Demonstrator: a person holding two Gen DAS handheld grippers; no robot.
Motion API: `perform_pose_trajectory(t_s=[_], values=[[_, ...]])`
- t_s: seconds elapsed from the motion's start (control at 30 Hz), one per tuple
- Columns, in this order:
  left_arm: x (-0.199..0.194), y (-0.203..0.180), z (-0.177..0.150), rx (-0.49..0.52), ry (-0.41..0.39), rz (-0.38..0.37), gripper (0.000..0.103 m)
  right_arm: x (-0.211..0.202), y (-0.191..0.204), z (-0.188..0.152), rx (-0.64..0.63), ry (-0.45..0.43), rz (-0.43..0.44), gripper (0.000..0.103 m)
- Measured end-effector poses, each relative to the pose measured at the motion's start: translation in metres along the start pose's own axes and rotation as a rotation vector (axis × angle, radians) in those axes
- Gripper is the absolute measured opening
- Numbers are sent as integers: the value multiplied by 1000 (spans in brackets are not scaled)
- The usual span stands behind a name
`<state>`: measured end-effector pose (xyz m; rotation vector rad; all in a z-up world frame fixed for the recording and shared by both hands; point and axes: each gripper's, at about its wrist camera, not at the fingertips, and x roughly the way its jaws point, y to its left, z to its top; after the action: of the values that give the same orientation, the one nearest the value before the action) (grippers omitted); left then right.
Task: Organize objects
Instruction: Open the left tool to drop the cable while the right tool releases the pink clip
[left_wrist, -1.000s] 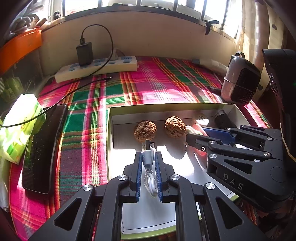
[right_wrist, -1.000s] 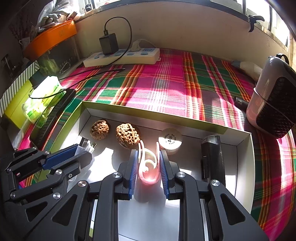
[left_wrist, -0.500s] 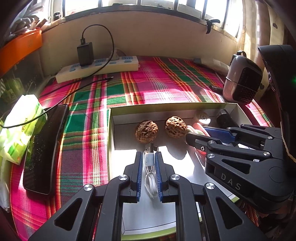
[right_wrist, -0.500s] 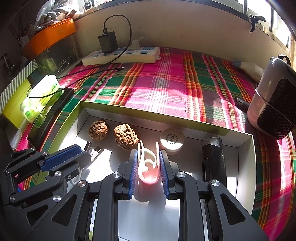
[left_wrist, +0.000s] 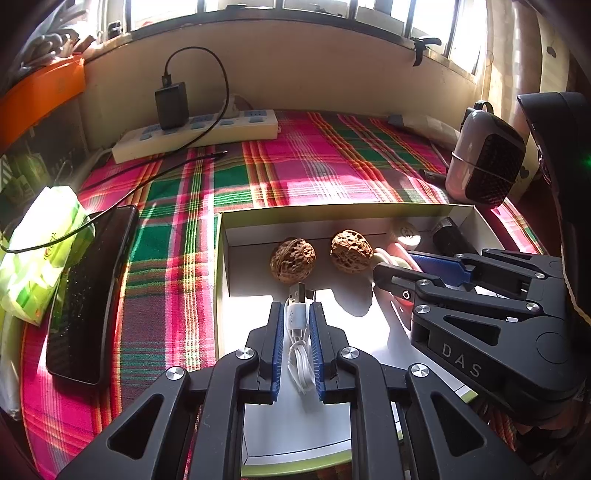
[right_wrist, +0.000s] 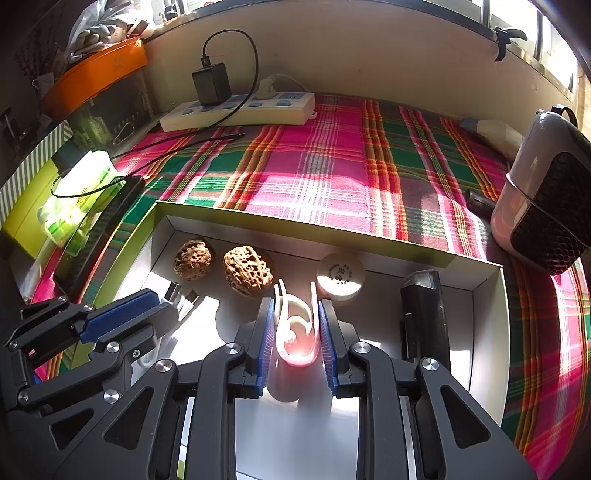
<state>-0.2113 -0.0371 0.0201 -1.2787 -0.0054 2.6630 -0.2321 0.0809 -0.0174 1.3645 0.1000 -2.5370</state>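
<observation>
A shallow box (left_wrist: 332, 212) (right_wrist: 295, 229) with a green rim lies on the plaid cloth. It holds two walnuts (left_wrist: 293, 259) (right_wrist: 248, 270), a round white lid (right_wrist: 340, 275) and a black rectangular item (right_wrist: 423, 314). My left gripper (left_wrist: 297, 314) is shut on a coiled white USB cable (left_wrist: 297, 332) low over the box floor, just before the left walnut. My right gripper (right_wrist: 294, 314) is shut on a pink and white curled clip (right_wrist: 295, 332) over the box middle. Each gripper shows in the other's view.
A black phone (left_wrist: 86, 291) and a green tissue pack (left_wrist: 40, 254) lie left of the box. A white power strip with a black charger (left_wrist: 192, 131) lies at the back. A small heater (left_wrist: 484, 158) stands at the right.
Both grippers have drawn back slightly toward the near side of the box, still holding their objects. The left gripper's cable sits lower toward the box floor.
</observation>
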Motion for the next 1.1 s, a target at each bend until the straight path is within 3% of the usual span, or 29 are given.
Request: perform_pose_trajectory(t_s=[0.13,0.27,1.1], values=[[-1,0,0,-1,-1,-1,13,-1,-2,-1,12,1,2,27],[-1,0,0,1,-1,0,15,-2,-4,-3,18,2,2,39],[-33,-7,-17,-25,-24,29,20,-33,-7,-20,51,-42,2,41]])
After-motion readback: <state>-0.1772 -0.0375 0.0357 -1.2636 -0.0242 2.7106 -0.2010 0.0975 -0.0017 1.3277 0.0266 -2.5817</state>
